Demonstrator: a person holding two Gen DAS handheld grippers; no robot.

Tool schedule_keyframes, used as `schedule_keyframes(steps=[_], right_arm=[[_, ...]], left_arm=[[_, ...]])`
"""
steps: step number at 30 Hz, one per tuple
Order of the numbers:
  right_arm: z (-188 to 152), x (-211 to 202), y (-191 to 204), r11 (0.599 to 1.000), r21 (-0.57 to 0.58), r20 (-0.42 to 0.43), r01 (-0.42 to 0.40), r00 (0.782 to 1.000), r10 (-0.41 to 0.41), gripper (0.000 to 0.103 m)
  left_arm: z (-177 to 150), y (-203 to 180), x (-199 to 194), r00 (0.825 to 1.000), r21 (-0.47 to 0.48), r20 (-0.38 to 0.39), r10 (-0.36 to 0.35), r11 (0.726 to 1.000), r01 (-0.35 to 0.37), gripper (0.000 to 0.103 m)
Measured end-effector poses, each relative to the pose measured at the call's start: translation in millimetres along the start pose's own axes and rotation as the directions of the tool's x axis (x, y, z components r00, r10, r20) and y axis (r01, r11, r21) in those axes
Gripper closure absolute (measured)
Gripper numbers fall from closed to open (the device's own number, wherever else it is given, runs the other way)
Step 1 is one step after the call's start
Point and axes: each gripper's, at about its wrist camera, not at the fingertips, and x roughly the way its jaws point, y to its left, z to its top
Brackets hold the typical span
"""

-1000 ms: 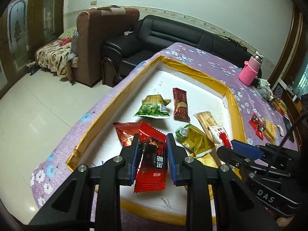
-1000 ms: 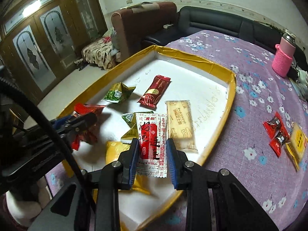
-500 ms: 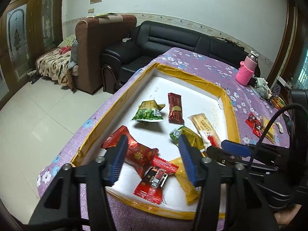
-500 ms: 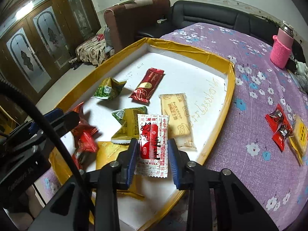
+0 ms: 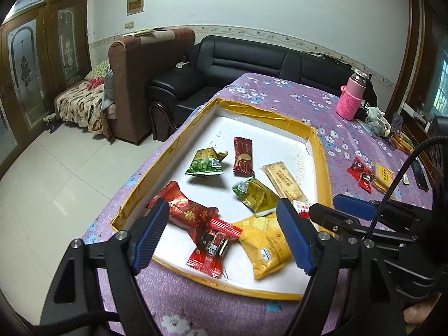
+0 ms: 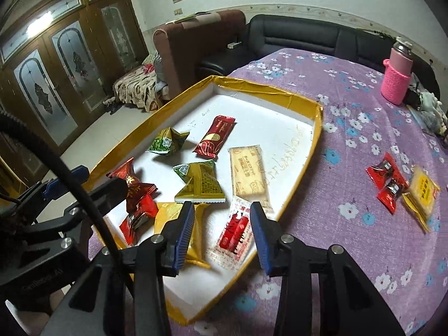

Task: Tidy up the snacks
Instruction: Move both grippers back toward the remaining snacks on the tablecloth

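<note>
Over the tray (image 5: 319, 151), both grippers' fingers have just opened, dropping their packets.

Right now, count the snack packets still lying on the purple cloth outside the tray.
3. Two red packets lie side by side right of the tray, and a yellow packet touches them on their far side. More may sit among the clutter near the pink bottle.

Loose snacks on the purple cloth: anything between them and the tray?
Nothing visible. The two red wrapped candies and yellow packet lie on bare purple floral cloth; only the yellow-edged white tray's low rim lies between. The open right gripper holds nothing.
</note>
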Motion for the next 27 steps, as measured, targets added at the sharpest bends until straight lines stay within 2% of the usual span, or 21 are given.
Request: schedule_keyframes(steps=[3, 5, 7, 8, 11, 13, 16, 19, 22, 26, 27], right_arm=[[-4, -10, -5, 1.000, 0.013, 0.016, 0.000, 1.000, 0.000, 0.060], [-9, -22, -13, 1.000, 0.028, 0.036, 0.000, 0.999, -0.001, 0.060], [-14, -41, -26, 0.999, 0.039, 0.071, 0.009, 0.997, -0.012, 0.060], [-17, -56, -36, 0.998, 0.047, 0.101, 0.029, 0.994, -0.033, 0.060], [-30, -103, -72, 0.990, 0.084, 0.179, 0.113, 0.976, -0.127, 0.053], [-39, -134, -98, 0.977, 0.126, 0.216, 0.169, 0.957, -0.194, 0.050], [-50, -181, -137, 0.948, 0.196, 0.249, 0.251, 0.922, -0.295, 0.050], [-55, -220, -162, 0.919, 0.238, 0.282, 0.315, 0.883, -0.376, 0.047], [-55, -261, -181, 0.891, 0.270, 0.328, 0.365, 0.835, -0.442, 0.045], [-46, -312, -194, 0.870, 0.306, 0.407, 0.386, 0.773, -0.486, 0.039], [-41, -321, -197, 0.869, 0.312, 0.424, 0.383, 0.763, -0.488, 0.038]], left_arm=[[-2, -6, -5, 1.000, 0.012, -0.017, -0.014, 1.000, 0.014, 0.017], [-3, -7, -7, 0.996, -0.013, -0.059, -0.067, 0.998, 0.066, 0.012], [-3, -6, -10, 0.981, -0.055, -0.104, -0.161, 0.986, 0.156, 0.011], [-4, -4, -14, 0.967, -0.083, -0.107, -0.232, 0.971, 0.224, 0.011], [-7, -3, -28, 0.934, -0.128, -0.063, -0.352, 0.931, 0.343, 0.011], [-9, -7, -37, 0.917, -0.138, -0.019, -0.398, 0.909, 0.392, 0.011], [-7, -25, -43, 0.899, -0.118, -0.048, -0.436, 0.896, 0.428, 0.011], [-4, -48, -53, 0.900, -0.060, -0.078, -0.429, 0.903, 0.425, 0.011], [7, -62, -69, 0.902, -0.020, -0.060, -0.428, 0.904, 0.428, 0.011], [39, -72, -99, 0.878, 0.027, -0.012, -0.479, 0.877, 0.479, 0.011], [47, -76, -107, 0.874, 0.046, -0.001, -0.486, 0.873, 0.485, 0.011]])
